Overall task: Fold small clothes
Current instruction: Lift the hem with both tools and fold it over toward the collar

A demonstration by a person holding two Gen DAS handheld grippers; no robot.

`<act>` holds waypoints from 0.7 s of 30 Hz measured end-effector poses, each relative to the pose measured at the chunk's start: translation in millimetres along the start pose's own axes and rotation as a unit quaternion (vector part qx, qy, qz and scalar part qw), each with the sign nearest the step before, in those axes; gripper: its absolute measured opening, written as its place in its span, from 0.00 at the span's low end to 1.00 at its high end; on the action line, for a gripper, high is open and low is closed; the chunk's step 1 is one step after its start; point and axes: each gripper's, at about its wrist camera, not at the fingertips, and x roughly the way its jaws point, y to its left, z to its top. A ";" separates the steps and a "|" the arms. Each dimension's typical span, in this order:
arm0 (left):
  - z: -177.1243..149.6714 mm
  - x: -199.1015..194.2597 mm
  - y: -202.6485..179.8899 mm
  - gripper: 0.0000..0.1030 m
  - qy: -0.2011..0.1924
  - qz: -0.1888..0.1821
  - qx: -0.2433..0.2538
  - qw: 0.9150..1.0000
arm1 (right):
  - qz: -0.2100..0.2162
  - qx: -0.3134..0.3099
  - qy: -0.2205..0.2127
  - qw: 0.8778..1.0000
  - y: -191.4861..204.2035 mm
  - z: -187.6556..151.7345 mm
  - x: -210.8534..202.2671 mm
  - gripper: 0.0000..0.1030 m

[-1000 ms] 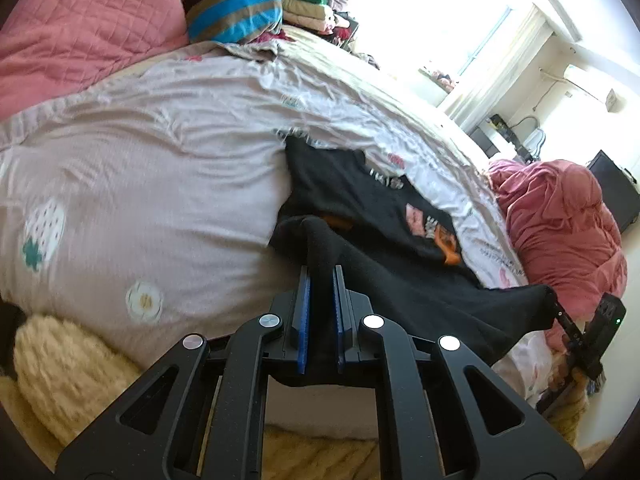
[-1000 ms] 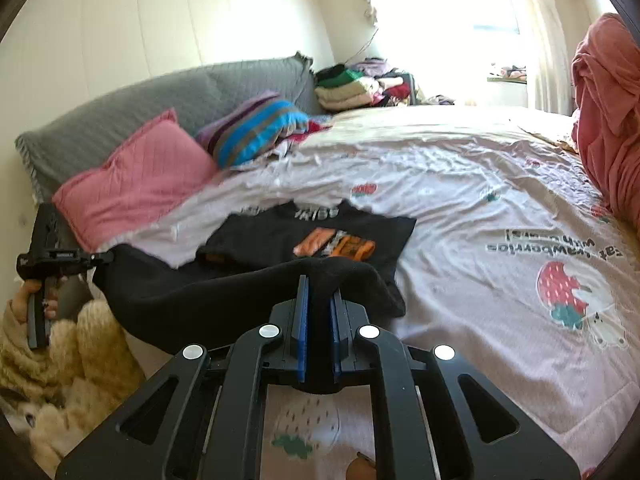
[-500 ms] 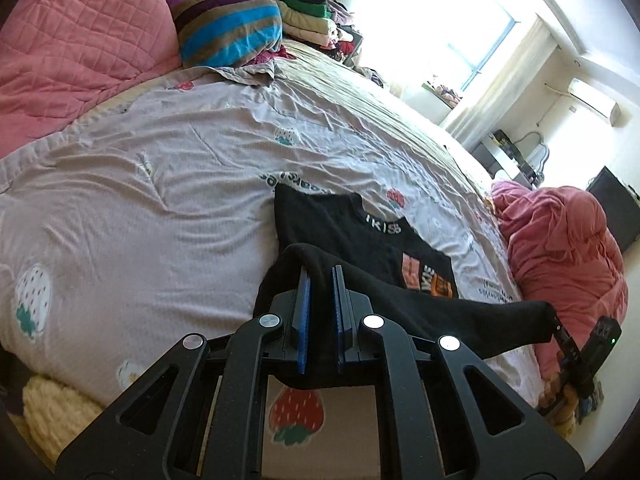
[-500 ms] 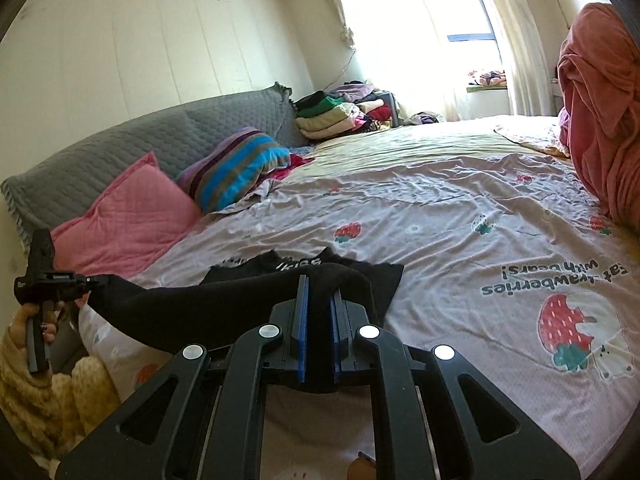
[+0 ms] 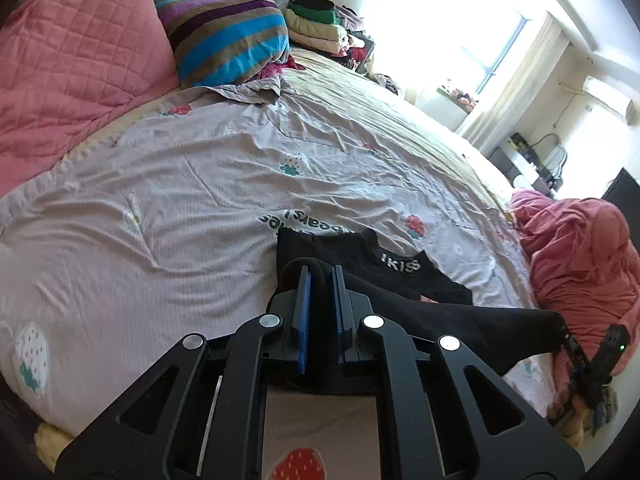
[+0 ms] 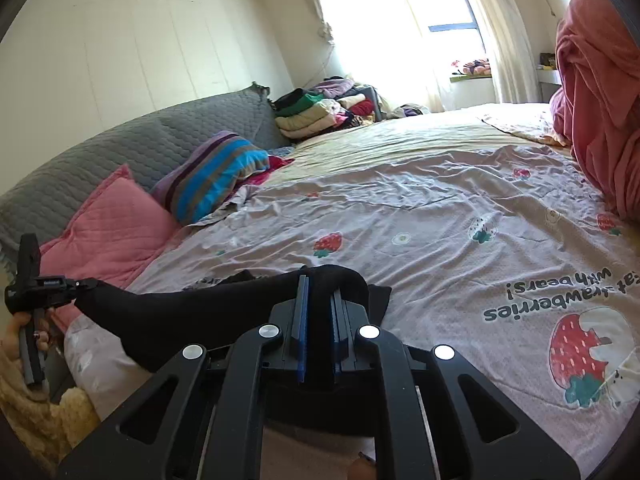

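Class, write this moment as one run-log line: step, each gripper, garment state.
step: folding hem toward collar | left gripper: shut on black T-shirt | right gripper: shut on black T-shirt | hem: lifted, stretched between grippers | collar: on bedspread

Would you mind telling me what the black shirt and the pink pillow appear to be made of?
The black shirt looks like soft matte knit, probably cotton: it sags limply between both tongs. The pink pillow looks like quilted woven fabric, with stitched diamond padding and a dull finish.

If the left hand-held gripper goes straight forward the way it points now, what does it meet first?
Probably the flat part of the black shirt that the left hand-held gripper is pinching, lying just ahead on the strawberry bedspread. Depth is unclear, so it might pass above it.
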 end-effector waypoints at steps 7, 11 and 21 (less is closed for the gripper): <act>7.3 29.1 -3.5 0.04 0.008 0.024 0.014 1.000 | -0.017 0.008 0.020 1.000 -10.5 -2.4 27.7 0.08; 6.6 45.3 1.0 0.04 0.017 0.031 0.014 0.999 | -0.023 0.012 0.033 0.999 -16.2 -7.1 41.0 0.08; 1.9 77.2 12.9 0.04 0.035 0.039 0.010 0.999 | -0.041 0.008 0.056 0.998 -18.4 -11.4 65.6 0.08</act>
